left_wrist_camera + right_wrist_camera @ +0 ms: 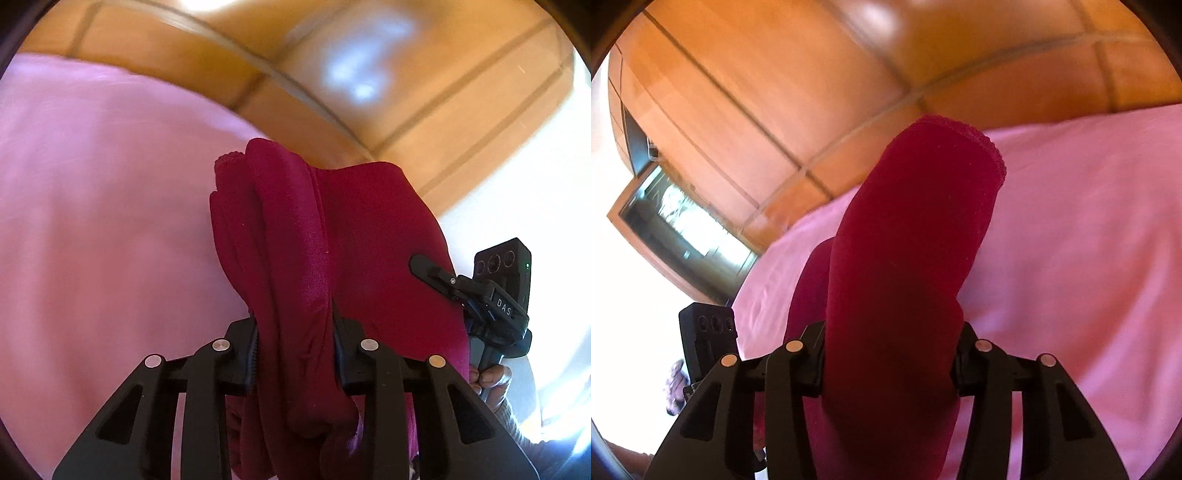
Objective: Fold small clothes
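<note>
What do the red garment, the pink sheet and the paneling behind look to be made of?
Red garment: soft knit, perhaps velour or fleece; matte nap, scalloped stitched hem, limp folds between both grippers' jaws.
Pink sheet: smooth woven fabric, probably cotton; flat, faint creases.
Paneling: wood or wood-look laminate, glossy; orange-brown tone, seam lines, bright reflections.

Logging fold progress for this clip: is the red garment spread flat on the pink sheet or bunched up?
Bunched, not flat: the red garment hangs in thick folds, pinched by the left tool and right tool, above the pink sheet.

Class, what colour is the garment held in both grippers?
Dark red garment; clearest in the right wrist view.
</note>
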